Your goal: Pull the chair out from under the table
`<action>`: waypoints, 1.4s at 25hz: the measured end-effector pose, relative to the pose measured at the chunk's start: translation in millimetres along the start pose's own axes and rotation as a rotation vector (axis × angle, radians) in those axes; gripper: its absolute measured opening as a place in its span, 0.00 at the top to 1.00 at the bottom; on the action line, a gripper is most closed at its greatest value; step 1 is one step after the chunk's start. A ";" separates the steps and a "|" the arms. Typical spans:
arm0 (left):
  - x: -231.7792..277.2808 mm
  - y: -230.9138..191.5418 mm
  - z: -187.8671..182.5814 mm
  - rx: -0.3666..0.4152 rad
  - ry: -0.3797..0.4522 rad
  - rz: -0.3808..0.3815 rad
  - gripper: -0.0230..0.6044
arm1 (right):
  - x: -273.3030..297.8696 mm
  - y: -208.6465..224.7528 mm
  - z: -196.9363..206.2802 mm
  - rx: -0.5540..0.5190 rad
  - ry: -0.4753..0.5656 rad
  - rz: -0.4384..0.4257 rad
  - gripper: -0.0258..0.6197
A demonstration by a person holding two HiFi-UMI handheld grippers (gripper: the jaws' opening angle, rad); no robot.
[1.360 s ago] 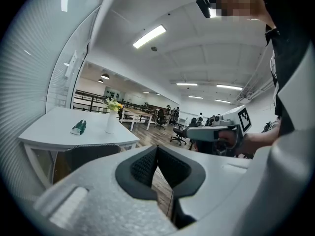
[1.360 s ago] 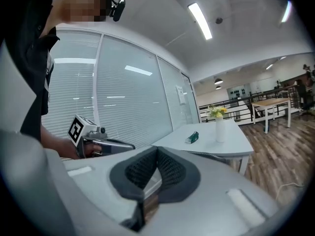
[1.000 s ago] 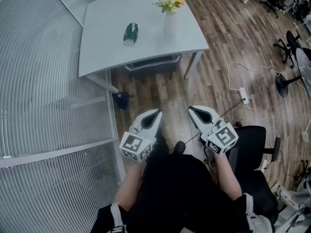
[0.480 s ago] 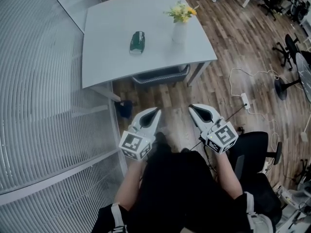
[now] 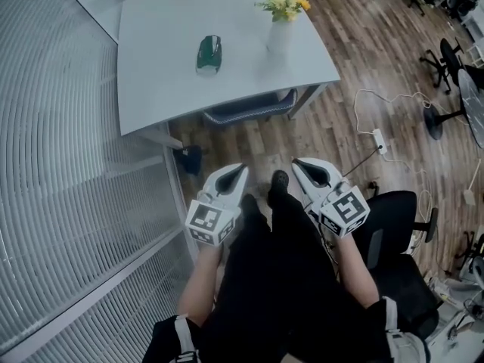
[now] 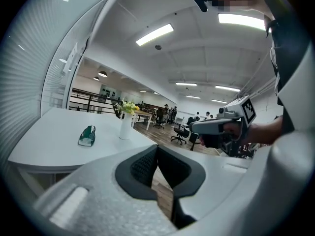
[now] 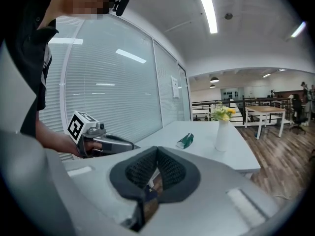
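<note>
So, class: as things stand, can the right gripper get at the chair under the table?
Probably yes, once closer. The right gripper hangs apart from the chair, whose back shows at the table edge; only bare floor lies between. Its jaws are shut, so they must open.

This is looking like an open-plan office. A glass wall with blinds point(image 5: 68, 203) is running down the left of the head view, and a wood-look floor point(image 5: 363, 51) is spreading across the right. Black swivel chairs are standing at the upper right point(image 5: 454, 57) and lower right, and a power strip point(image 5: 380, 144) is lying on the floor with its cable trailing. A white counter point(image 5: 166, 36) is carrying a vase of flowers point(image 5: 281, 30). Long ceiling lights point(image 6: 155, 34) are glowing at the top of the left gripper view, with people point(image 6: 167, 113) standing far off at mid-frame. A wooden desk point(image 7: 268, 111) is showing at the right of the right gripper view.
</note>
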State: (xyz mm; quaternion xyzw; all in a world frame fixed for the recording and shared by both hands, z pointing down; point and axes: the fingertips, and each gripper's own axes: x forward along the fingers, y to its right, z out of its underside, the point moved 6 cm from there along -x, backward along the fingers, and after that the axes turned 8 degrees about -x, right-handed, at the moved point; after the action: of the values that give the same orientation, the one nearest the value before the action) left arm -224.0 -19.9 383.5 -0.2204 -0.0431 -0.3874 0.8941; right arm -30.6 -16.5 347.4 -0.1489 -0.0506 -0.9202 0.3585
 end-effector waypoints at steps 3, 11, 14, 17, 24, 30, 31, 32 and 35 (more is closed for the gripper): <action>3.7 -5.1 1.3 -0.005 -0.004 -0.002 0.95 | 10.0 3.0 3.0 0.004 -0.005 -0.027 0.96; 24.7 -33.2 -9.7 -0.013 -0.010 -0.054 0.95 | 49.5 24.8 0.5 -0.021 0.001 -0.102 0.96; 39.9 -46.5 -18.6 -0.002 -0.034 -0.079 0.94 | 64.6 43.0 0.9 -0.017 0.000 -0.104 0.96; 58.4 -53.0 -34.0 0.018 -0.049 -0.095 0.94 | 73.5 66.7 -4.3 -0.022 0.014 -0.108 0.96; 109.4 -75.6 -63.1 0.056 -0.073 -0.119 0.94 | 105.6 127.6 -8.4 -0.020 0.031 -0.121 0.96; 142.9 -80.1 -67.7 0.055 -0.109 -0.156 0.94 | 121.8 162.9 -1.4 -0.017 0.005 -0.179 0.96; 148.7 -80.7 -67.3 0.056 -0.118 -0.162 0.94 | 124.2 168.1 1.2 -0.019 -0.003 -0.190 0.96; 154.6 -81.3 -66.6 0.057 -0.126 -0.165 0.94 | 126.6 173.5 4.2 -0.020 -0.011 -0.201 0.96; 170.5 -84.1 -62.1 0.061 -0.136 -0.161 0.94 | 134.6 188.2 16.3 -0.020 -0.043 -0.233 0.96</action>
State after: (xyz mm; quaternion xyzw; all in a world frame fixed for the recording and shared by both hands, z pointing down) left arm -170.9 -212.0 400.2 -0.2146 -0.1328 -0.4405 0.8616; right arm 6.3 -238.8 402.1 -0.1654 -0.0660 -0.9527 0.2463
